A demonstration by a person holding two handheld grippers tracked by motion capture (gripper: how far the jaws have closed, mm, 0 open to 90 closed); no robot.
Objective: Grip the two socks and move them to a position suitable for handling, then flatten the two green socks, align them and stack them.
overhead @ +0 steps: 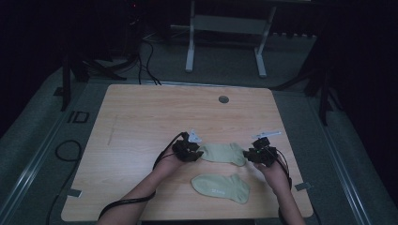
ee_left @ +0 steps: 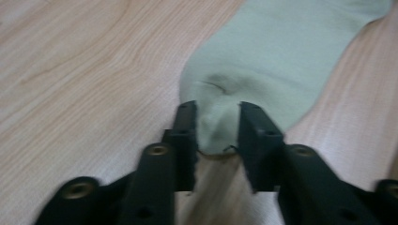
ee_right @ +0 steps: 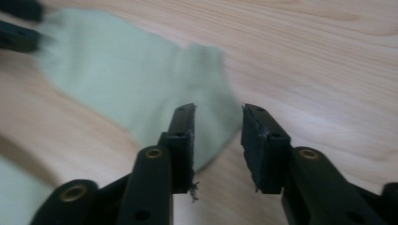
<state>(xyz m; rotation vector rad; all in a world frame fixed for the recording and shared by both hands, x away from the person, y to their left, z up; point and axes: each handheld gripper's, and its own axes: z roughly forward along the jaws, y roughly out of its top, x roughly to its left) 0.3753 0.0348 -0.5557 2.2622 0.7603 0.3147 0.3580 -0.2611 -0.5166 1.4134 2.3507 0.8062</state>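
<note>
On the pale wood worktop (overhead: 141,122) lie two light green ankle socks, no containers among them. At the left, the left gripper (overhead: 189,151) sits at the left end of the far sock (overhead: 224,153). In the left gripper view its fingers (ee_left: 186,136) stand a little apart with the rounded end of that sock (ee_left: 281,56) bunched up between them, so the cloth puckers there; whether they press it tight cannot be told.

The far sock lies flat, stretched left to right between the two grippers, near the middle of the worktop's near half. The near sock (overhead: 221,187) lies flat just toward the person from it, apart from both grippers, with a small pale mark on its side.

At the right, the right gripper (overhead: 261,153) is at the right end of the far sock. In the right gripper view its fingers (ee_right: 183,136) are parted, the left one over the edge of the sock (ee_right: 117,79), the right one over bare wood; nothing is clamped.
</note>
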